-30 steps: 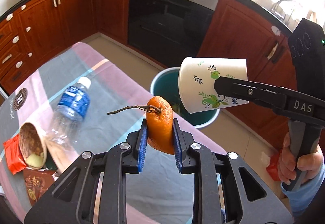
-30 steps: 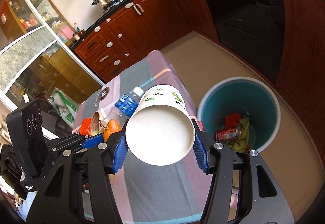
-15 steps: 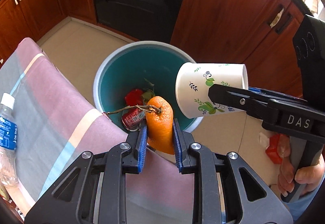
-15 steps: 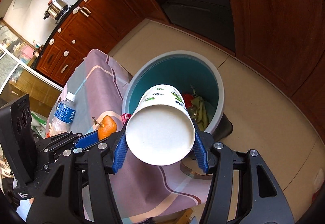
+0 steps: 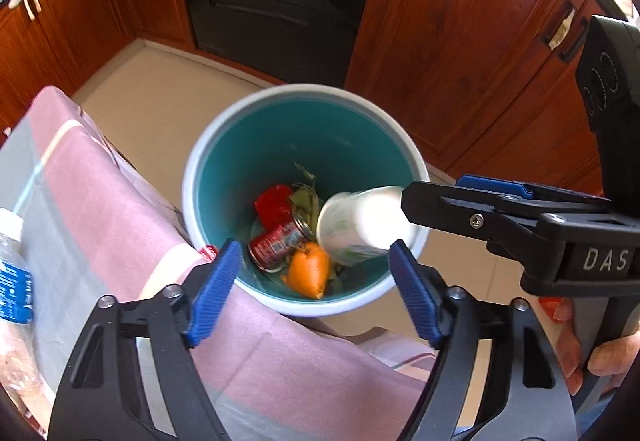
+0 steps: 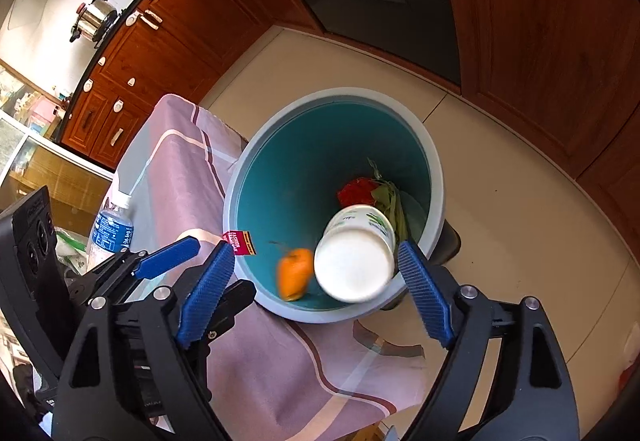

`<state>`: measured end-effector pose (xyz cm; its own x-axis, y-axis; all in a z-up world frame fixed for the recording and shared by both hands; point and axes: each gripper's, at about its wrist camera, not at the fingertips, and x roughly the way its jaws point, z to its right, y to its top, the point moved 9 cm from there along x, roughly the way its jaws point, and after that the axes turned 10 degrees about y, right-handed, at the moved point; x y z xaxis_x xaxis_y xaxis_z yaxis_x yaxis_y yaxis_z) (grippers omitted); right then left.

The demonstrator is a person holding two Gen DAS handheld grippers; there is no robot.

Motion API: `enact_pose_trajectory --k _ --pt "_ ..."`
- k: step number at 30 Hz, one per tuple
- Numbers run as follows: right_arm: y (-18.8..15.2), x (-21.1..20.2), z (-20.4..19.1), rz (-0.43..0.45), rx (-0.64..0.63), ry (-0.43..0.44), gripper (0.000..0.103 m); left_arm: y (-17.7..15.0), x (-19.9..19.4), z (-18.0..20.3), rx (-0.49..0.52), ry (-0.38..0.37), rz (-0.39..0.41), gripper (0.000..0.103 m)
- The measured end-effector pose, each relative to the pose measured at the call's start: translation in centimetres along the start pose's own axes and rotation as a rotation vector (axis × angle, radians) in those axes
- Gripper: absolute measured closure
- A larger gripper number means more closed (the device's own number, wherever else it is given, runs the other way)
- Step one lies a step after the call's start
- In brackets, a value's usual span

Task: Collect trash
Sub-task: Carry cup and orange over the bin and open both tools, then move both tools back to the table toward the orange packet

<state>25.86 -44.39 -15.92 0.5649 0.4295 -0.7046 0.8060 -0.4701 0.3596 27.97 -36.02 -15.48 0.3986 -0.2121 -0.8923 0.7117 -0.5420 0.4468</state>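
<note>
The teal bin [image 5: 192,193] stands on the floor by the table edge, below both grippers. My left gripper [image 5: 314,295] has its jaws opening wide, with nothing between the blue pads. The orange fruit [image 5: 308,273] is falling, blurred, inside the bin. My right gripper [image 6: 316,293] is also opening; the white leaf-print paper cup [image 6: 356,265] drops clear of its pads into the bin [image 6: 230,209], beside the orange [image 6: 295,273]. In the left wrist view the right gripper [image 5: 434,191] reaches in from the right, over the cup [image 5: 360,229].
A red can [image 5: 276,247], red wrapper [image 5: 274,201] and green leaves lie in the bin. A water bottle [image 6: 108,229] lies on the pink and grey tablecloth [image 5: 100,221]. Wooden cabinets and a dark oven stand behind. A hand [image 5: 580,353] holds the right gripper.
Both grippers have gone from shut to wide open. The orange has left the left pads and the cup the right pads; both are dropping into the bin.
</note>
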Motion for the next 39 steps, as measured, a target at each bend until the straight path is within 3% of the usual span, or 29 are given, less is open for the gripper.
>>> enact_pose_trajectory --k 6,19,28,39 --pt "0.0 -0.8 -0.1 0.019 0.042 -0.012 0.012 -0.1 -1.5 -1.1 -0.044 0.007 0.022 0.005" --pt "-1.3 -2.6 -3.3 0.023 0.003 -0.008 0.011 -2.3 -4.9 -3.1 -0.129 -0.019 0.046 0.004" --pt "-3.1 -2.6 -9.2 0.009 -0.084 0.028 0.011 -5.2 -8.9 -6.8 -0.174 0.015 0.086 0.004" --pt "-6.9 0.3 -18.6 -0.080 -0.239 0.064 0.011 -11.6 -13.0 -15.1 -0.283 0.098 0.111 0.004"
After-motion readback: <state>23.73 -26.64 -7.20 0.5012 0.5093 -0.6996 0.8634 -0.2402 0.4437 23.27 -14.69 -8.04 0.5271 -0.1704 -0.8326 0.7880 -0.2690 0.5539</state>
